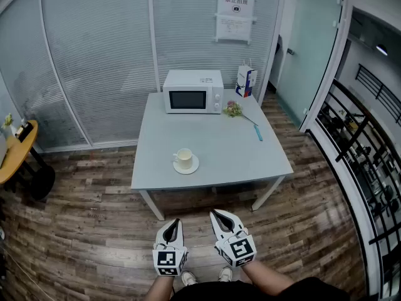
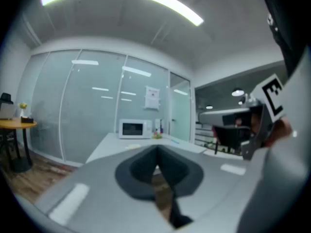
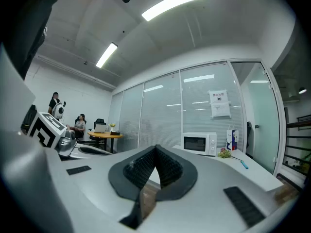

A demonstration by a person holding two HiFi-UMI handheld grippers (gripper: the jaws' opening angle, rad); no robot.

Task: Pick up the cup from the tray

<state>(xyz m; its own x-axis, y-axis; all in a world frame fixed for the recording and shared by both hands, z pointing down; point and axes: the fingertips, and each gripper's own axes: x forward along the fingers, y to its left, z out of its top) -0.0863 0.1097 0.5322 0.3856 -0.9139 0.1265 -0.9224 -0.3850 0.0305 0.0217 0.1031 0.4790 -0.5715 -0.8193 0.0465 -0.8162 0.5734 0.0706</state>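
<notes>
A cream cup [image 1: 183,158] stands upright on a small white round tray [image 1: 187,167] near the front edge of the grey table [image 1: 213,146]. Both grippers hang low over the wooden floor in front of the table, well short of the cup. My left gripper [image 1: 175,222] is shut with nothing between its jaws, and its tips point toward the table. My right gripper [image 1: 215,214] is beside it, also shut and empty. In the left gripper view the closed tips [image 2: 156,149] aim along the tabletop; the right gripper view shows its closed tips [image 3: 156,148] the same way.
At the back of the table stand a white microwave [image 1: 193,91] and a white-and-blue paper bag [image 1: 246,81], with flowers [image 1: 233,109] and a blue pen [image 1: 257,132] to the right. Glass partitions stand behind. A round wooden table [image 1: 15,149] stands left, a black railing [image 1: 360,168] right.
</notes>
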